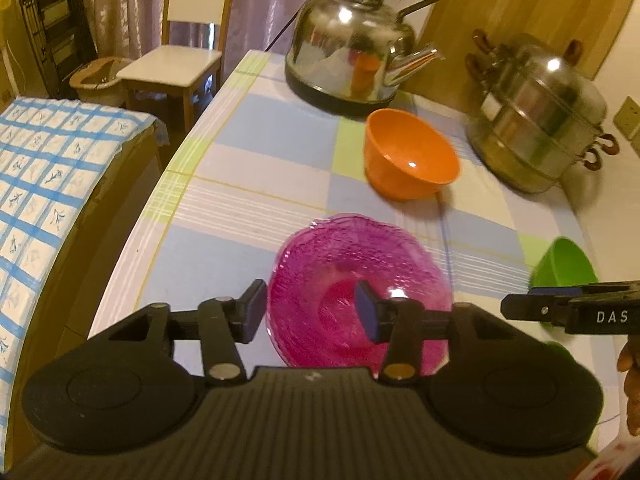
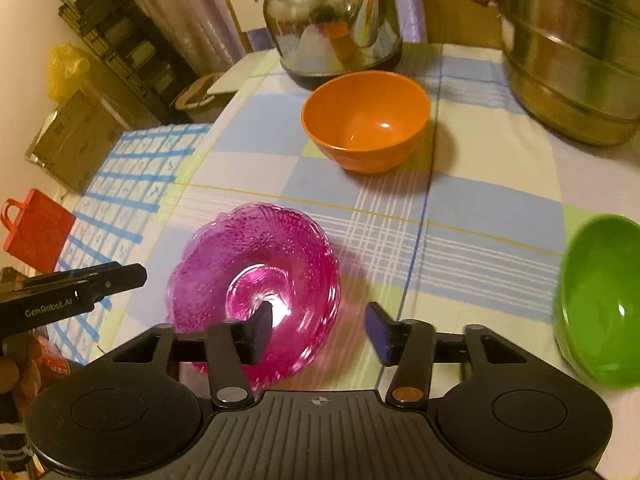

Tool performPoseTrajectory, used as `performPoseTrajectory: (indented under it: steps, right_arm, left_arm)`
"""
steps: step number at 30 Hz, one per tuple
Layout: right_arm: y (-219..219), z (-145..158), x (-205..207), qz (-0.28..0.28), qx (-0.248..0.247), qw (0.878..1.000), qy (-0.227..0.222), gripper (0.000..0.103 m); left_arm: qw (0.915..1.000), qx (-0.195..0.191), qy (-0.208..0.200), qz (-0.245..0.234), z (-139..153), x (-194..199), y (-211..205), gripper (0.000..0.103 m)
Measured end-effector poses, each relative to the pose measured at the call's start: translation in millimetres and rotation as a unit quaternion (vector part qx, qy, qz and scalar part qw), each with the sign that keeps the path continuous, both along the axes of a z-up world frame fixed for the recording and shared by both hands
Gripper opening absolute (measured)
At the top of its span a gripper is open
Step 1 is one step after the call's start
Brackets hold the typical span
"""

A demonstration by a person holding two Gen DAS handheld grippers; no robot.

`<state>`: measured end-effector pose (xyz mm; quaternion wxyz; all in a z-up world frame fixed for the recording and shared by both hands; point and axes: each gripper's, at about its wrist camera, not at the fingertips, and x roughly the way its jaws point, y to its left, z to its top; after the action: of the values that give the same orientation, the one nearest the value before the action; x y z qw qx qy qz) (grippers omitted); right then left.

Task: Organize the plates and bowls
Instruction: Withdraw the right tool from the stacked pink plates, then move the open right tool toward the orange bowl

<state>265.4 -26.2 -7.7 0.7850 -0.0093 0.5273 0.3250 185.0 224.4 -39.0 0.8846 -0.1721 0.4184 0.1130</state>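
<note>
A pink glass plate (image 1: pixel 356 292) lies flat on the checked cloth of the desk (image 1: pixel 256 152), its hollow facing up; being round, it has no long axis to speak of. Beyond it an orange bowl (image 1: pixel 410 154) stands upright, mouth up, just in front of a steel kettle (image 1: pixel 352 40) whose spout points toward a stacked steel steamer pot (image 1: pixel 540 120) at the far right. A green bowl (image 1: pixel 564 264) sits near the desk's right edge; in the right wrist view it appears tipped, its opening turned toward the plate, though fisheye warp may exaggerate this.

The left gripper (image 1: pixel 312 312) hovers low over the plate's near side with its jaws spread wide and holding nothing; one finger is over the plate's centre, the other just outside its left rim. The right gripper (image 2: pixel 320 332) likewise has its jaws apart and empty, its left finger over the plate's middle and its right finger over bare cloth between the plate and the green bowl. Each gripper shows at the edge of the other's view. A white chair (image 1: pixel 176 64) stands past the desk's far left corner, and a bed (image 1: pixel 48 168) with a blue grid cover lies to the left.
</note>
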Motion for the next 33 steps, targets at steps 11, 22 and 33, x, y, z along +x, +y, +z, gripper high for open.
performPoseTrajectory:
  steps: [11, 22, 33]
  right_arm:
    - [-48, 40, -77, -0.052, 0.020, 0.997, -0.046, 0.069]
    - [-131, 55, -153, -0.157, 0.006, 0.985, -0.075, 0.071]
    - [-185, 54, -201, -0.199, -0.019, 0.976, -0.091, 0.071]
  left_arm:
    - [0.9988, 0.017, -0.041, -0.019, 32, -56, -59, 0.091]
    - [0.9963, 0.053, -0.051, -0.045, 31, -109, -134, 0.096]
    - [0.9953, 0.054, -0.045, -0.067, 19, -136, -180, 0.096]
